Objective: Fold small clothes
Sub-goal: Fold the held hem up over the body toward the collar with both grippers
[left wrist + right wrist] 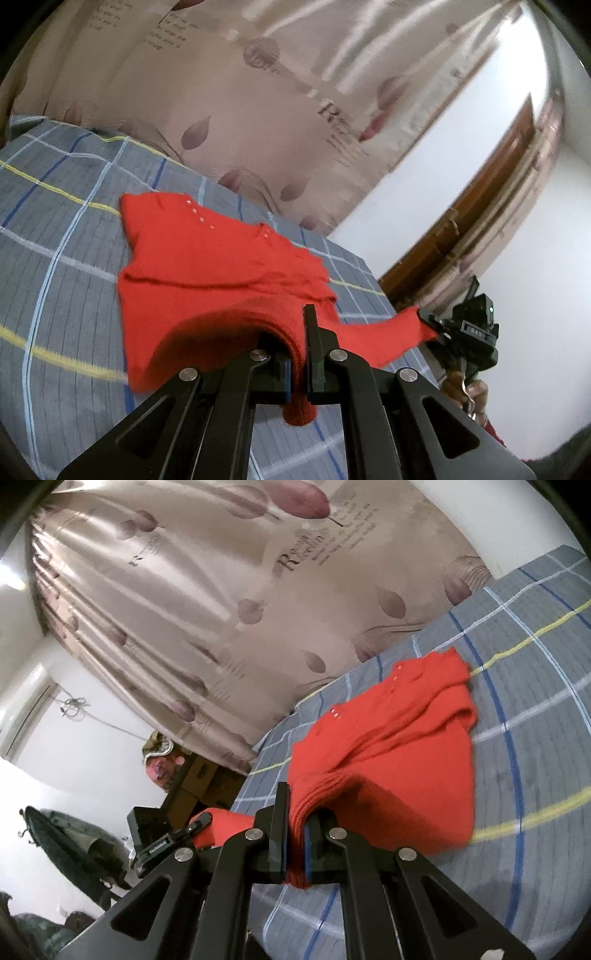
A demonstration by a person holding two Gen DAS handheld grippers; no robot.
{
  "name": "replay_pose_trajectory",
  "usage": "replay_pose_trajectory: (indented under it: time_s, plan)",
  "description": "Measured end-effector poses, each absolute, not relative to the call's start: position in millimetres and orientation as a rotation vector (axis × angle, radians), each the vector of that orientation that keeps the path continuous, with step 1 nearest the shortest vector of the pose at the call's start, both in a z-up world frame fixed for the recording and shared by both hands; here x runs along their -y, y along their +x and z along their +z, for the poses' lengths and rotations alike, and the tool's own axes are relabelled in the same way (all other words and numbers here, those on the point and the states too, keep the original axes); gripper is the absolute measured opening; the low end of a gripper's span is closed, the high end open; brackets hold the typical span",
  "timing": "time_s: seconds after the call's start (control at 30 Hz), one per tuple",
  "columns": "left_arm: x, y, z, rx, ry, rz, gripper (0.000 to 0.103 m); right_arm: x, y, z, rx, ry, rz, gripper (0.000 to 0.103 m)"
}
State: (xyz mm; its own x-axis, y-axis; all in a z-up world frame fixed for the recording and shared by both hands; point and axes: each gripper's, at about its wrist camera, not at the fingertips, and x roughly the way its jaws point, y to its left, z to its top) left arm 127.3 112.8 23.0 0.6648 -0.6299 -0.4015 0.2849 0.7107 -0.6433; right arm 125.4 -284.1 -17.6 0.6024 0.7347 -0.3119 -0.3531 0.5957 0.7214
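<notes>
Left tongs [300,369] clamped on red knit sweater [221,273] hem, bottom centre of frame; right tongs [295,849] likewise. Sweater half lifted, far end on checked bedsheet [55,206], frame centre. Risks: knit slipping from pads, uneven pull skewing fold.

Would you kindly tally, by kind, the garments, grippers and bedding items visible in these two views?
Red knitted garment: 1
Gripper: 2, the left and right, each shut on the garment
Checked bedsheet: 1
Leaf-print curtain: 1
Total: 5
</notes>
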Motion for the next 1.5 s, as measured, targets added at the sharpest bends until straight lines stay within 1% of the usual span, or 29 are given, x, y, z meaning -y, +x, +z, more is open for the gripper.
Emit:
replay_pose_trajectory:
  time_s: [0.4,0.67,1.03,1.37,1.47,1.5]
  plan:
    - [-122.4,217.5,-6.4,-0.711,-0.634,-0.436,0.005,288.4,228.2,-44.1,-0.742,0.691,0.619,0.006]
    - [-118.5,256.9,-17.7,-0.724,-0.588,-0.379,0.005,286.7,275.6,-56.1,-0.776,0.719,0.593,0.006]
    - [-116.6,295.9,-23.1,-0.706,-0.564,-0.336,0.005,287.3,317.2,-62.9,-0.785,0.758,0.568,0.006]
    - [-115.2,324.4,-36.0,-0.722,-0.545,-0.309,0.005,287.3,344.3,-84.6,-0.818,0.799,0.534,0.007]
    - [-115.0,331.0,-39.0,-0.732,-0.540,-0.298,0.013,290.0,348.6,-88.9,-0.804,0.828,0.546,0.010]
    - [-116.3,332.8,-40.0,-0.728,-0.552,-0.288,0.025,292.2,349.6,-90.3,-0.799,0.842,0.541,0.011]
